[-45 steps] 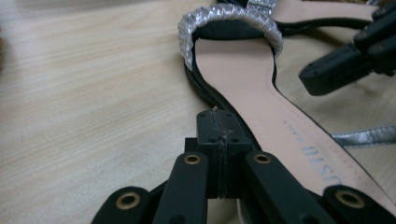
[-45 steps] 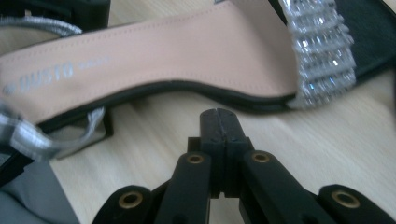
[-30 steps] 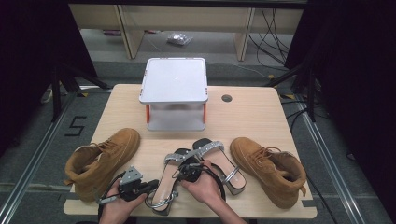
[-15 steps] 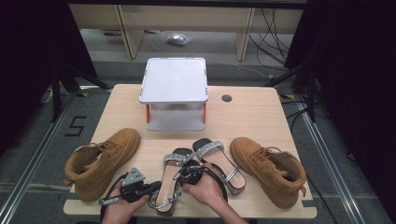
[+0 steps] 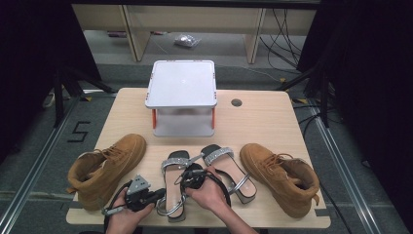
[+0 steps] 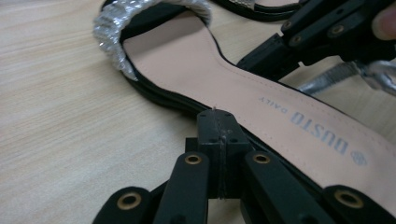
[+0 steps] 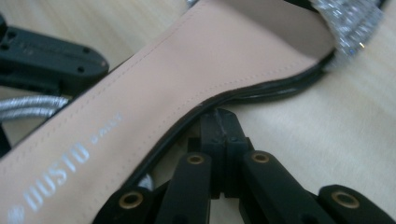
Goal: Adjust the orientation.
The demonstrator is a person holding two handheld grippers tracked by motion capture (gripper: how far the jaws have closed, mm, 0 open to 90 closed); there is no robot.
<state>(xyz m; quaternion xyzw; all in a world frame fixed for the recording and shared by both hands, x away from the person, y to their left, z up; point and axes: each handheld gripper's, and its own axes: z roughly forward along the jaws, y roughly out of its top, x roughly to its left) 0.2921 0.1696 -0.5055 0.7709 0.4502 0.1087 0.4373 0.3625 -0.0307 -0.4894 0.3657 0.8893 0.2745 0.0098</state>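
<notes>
Sandals side by side at the near middle of the wooden table (image 5: 272, 122) — left sandal (image 5: 174, 183) flat between the two grippers, right sandal (image 5: 229, 170) angled just beyond the right hand. Left gripper (image 5: 158, 195) with jaws pressed together, tips at the sandal's outer edge; right gripper (image 5: 187, 178) likewise closed on nothing, tips against the sole's black rim from the other side. Flanked by a tan boot (image 5: 104, 168) on the left and another tan boot (image 5: 282, 175) on the right, white two-tier stand (image 5: 181, 97) with orange legs farther back — grey floor, cables and dark curtains around.
</notes>
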